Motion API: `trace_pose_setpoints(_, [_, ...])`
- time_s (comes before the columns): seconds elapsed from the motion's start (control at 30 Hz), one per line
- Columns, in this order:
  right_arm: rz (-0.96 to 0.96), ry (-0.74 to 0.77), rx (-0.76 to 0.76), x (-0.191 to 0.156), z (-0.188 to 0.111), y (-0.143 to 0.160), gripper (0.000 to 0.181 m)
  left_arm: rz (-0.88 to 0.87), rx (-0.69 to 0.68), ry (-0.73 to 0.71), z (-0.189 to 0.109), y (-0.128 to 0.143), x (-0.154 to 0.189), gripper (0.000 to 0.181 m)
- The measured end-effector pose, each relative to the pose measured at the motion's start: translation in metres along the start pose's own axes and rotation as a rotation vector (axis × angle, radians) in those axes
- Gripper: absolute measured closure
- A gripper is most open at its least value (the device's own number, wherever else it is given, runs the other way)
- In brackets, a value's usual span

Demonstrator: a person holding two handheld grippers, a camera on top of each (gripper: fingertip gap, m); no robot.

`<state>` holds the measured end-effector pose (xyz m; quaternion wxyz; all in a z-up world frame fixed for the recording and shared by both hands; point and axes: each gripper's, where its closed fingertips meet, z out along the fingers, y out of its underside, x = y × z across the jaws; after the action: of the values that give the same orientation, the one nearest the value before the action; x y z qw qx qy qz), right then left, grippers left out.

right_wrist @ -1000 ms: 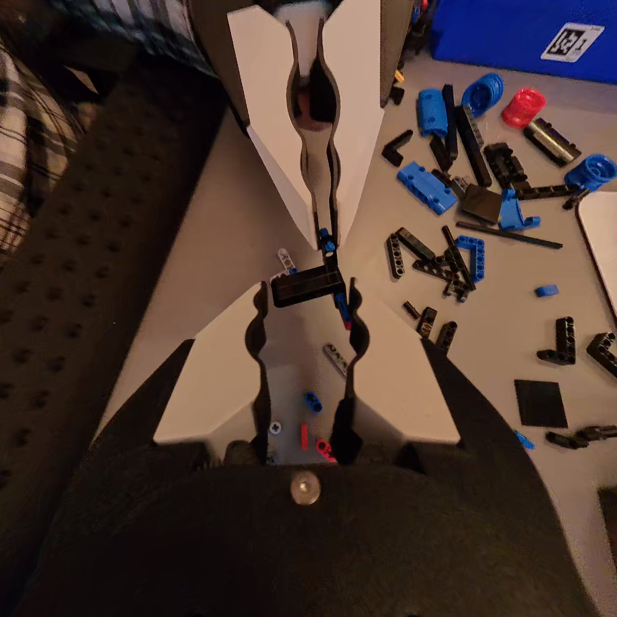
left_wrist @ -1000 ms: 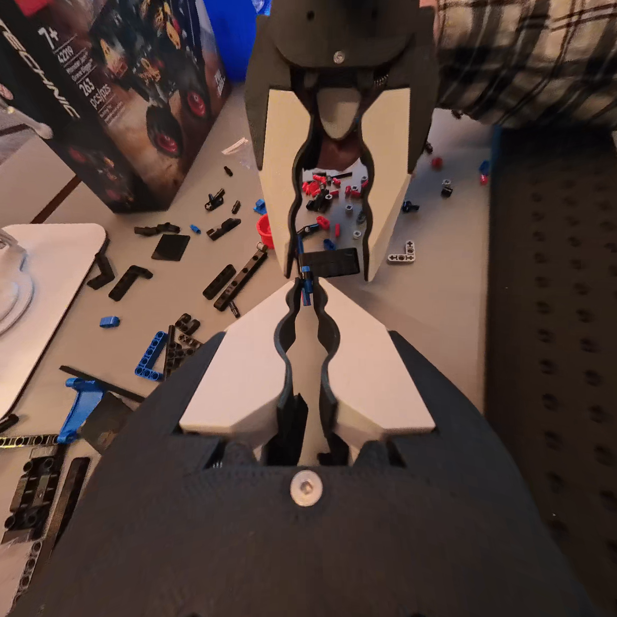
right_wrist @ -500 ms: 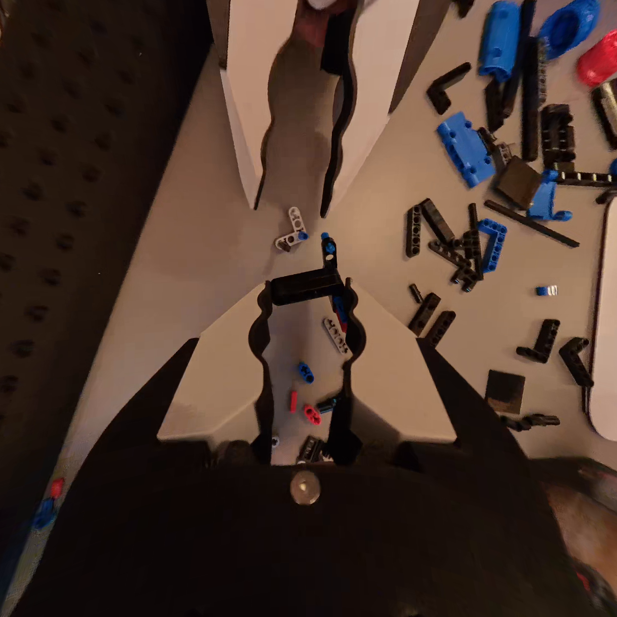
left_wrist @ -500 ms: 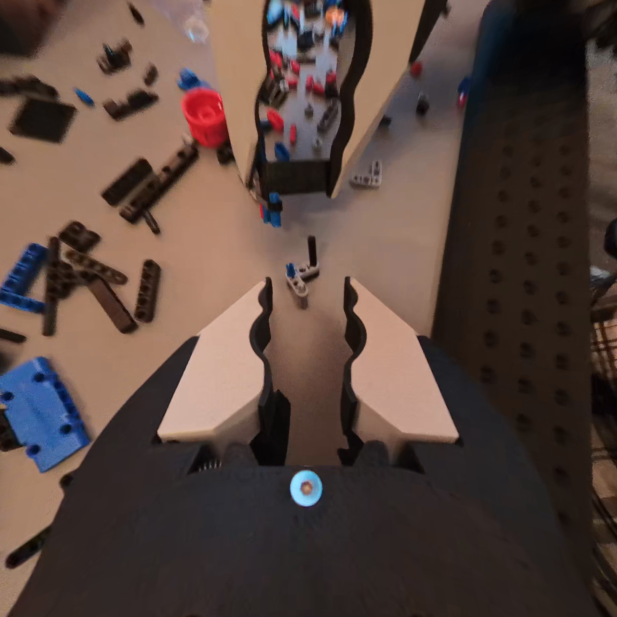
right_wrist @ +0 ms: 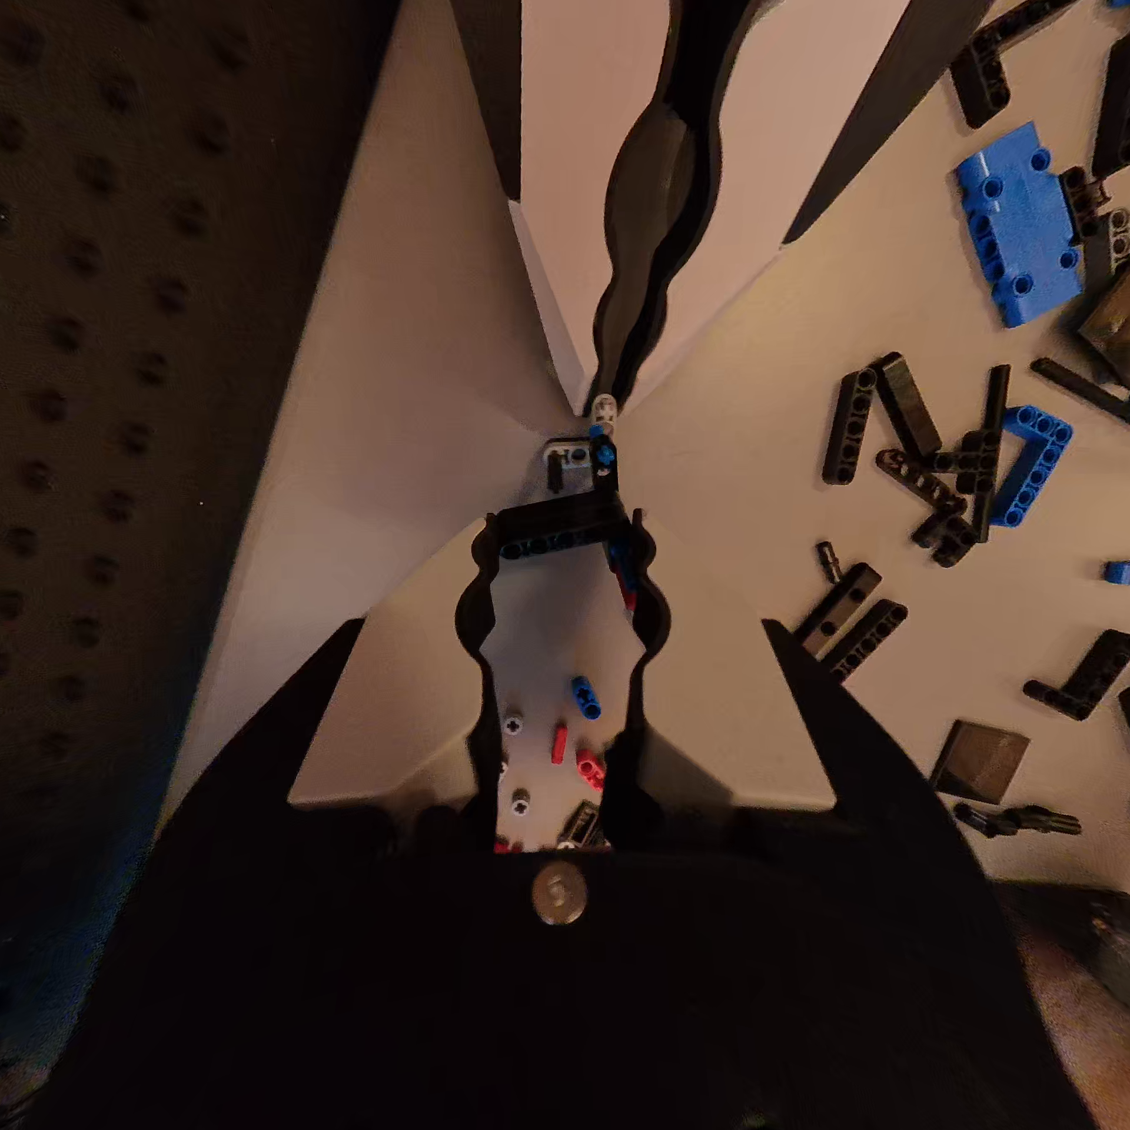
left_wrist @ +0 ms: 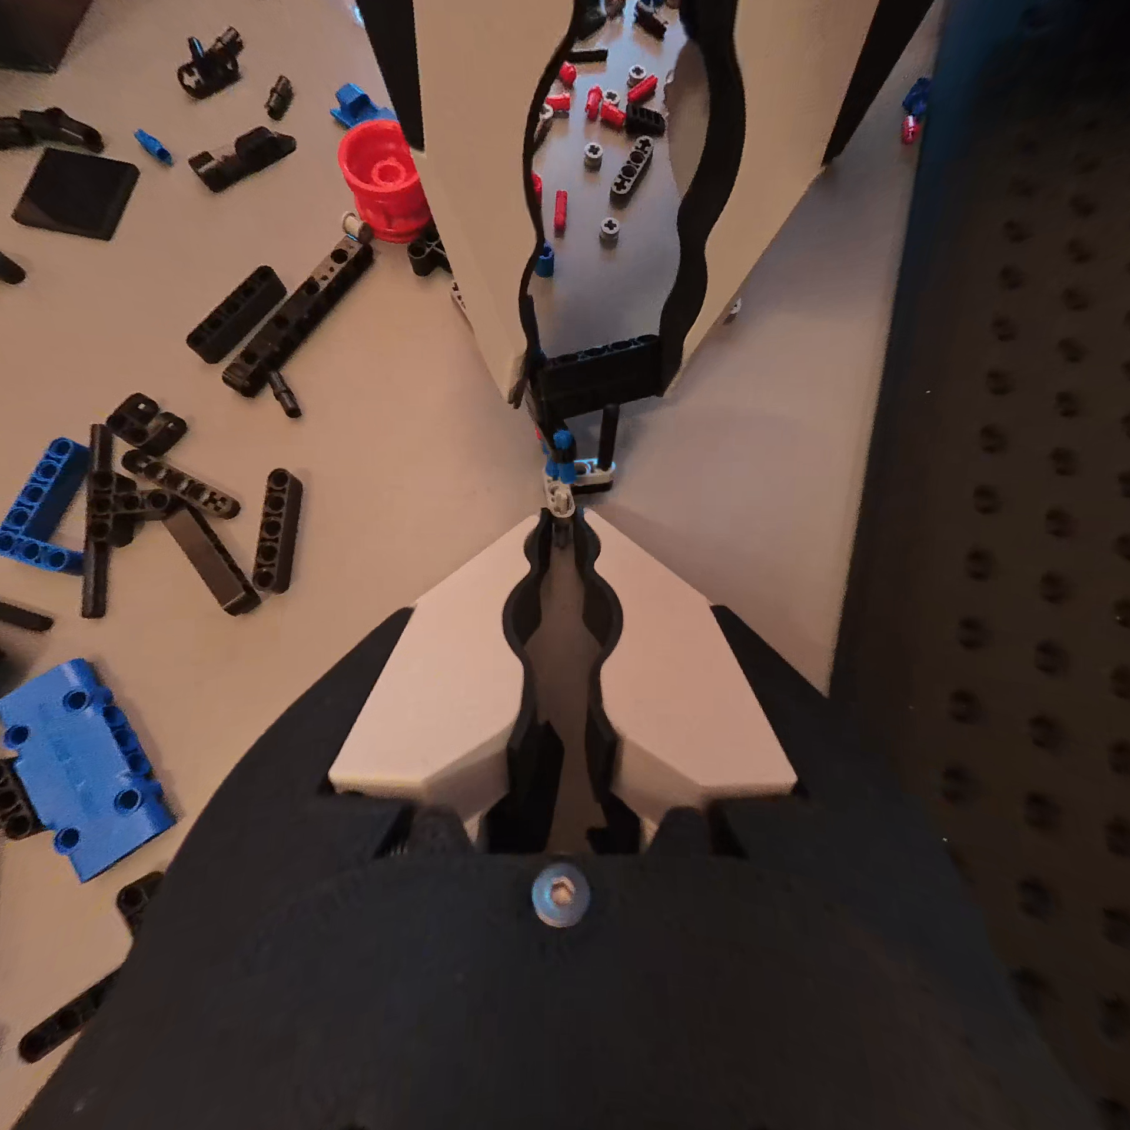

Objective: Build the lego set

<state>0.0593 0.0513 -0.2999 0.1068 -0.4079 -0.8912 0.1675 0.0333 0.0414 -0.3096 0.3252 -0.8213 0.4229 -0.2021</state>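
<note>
Left tool [left_wrist: 561, 527]: reclosed since half-second ago, now clamped on light-grey L-connector [left_wrist: 561, 496] lifted off worktop [left_wrist: 391, 440]. Right tool [right_wrist: 562, 526]: clamped on black beam sub-assembly [right_wrist: 559, 523]. Connector brought against blue pin [left_wrist: 559, 468]; joining judged imminent.

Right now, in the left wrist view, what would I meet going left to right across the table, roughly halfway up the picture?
Blue angled beam → short black beam → light grey L-shaped piece pinched at the left gripper → dark studded mat.
</note>
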Motion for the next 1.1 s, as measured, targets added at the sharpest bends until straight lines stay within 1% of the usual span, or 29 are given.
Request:
trace_pose_setpoints(0.27, [0.035, 0.009, -0.049, -0.0033, -0.0003, -0.0006, 0.141, 0.012, -0.009, -0.043, -0.0008, -0.0024, -0.0027, 0.177])
trace_pose_setpoints(0.47, [0.035, 0.032, -0.079, -0.0020, -0.0035, 0.0018, 0.141, 0.020, -0.020, -0.047, -0.0003, -0.0030, -0.0023, 0.177])
trace_pose_setpoints(0.73, [0.056, 0.048, -0.070, 0.0011, -0.0038, 0.0007, 0.141, 0.022, -0.015, -0.049, -0.0012, -0.0052, -0.0026, 0.177])
trace_pose_setpoints(0.93, [0.058, 0.052, -0.092, 0.0014, -0.0012, 0.0031, 0.141, 0.028, -0.006, -0.053, -0.0019, -0.0071, -0.0025, 0.177])
trace_pose_setpoints(1.1, [0.060, 0.049, -0.081, 0.0004, -0.0010, 0.0016, 0.141, 0.017, -0.008, -0.039, -0.0010, -0.0049, -0.0013, 0.177])
